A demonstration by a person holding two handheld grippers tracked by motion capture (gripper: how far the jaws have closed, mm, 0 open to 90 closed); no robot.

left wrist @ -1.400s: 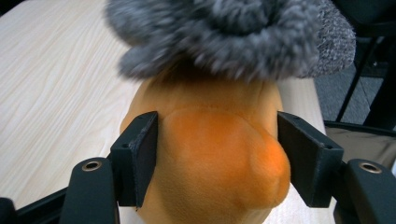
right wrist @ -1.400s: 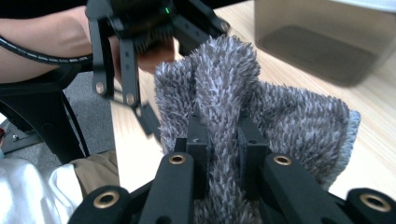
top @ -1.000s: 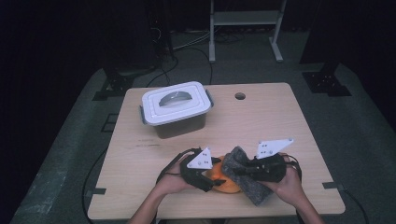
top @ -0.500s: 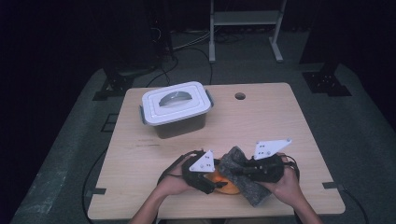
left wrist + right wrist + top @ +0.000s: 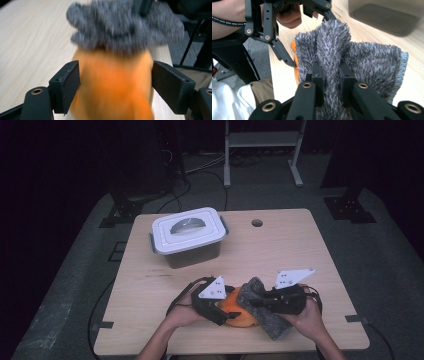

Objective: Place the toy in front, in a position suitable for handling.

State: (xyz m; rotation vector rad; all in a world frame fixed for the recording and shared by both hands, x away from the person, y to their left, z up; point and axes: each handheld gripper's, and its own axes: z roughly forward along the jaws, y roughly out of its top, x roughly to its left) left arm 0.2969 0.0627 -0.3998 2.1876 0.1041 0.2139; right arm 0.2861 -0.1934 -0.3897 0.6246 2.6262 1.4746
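From above, near the table's (image 5: 320, 250) near edge, the left gripper (image 5: 218, 307) straddles an orange ball (image 5: 239, 316), while its own view shows both jaws just widened and barely clear, and the right gripper's (image 5: 331, 75) view shows jaws pinched on the grey cloth (image 5: 372, 65) draped over that ball.

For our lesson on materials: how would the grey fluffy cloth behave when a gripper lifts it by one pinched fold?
The grey cloth is probably floppy: it bunches into folds where the right gripper pinches it and drapes over the orange object. It looks light for its size. Its shaggy pile should grip the pads rather than slip.
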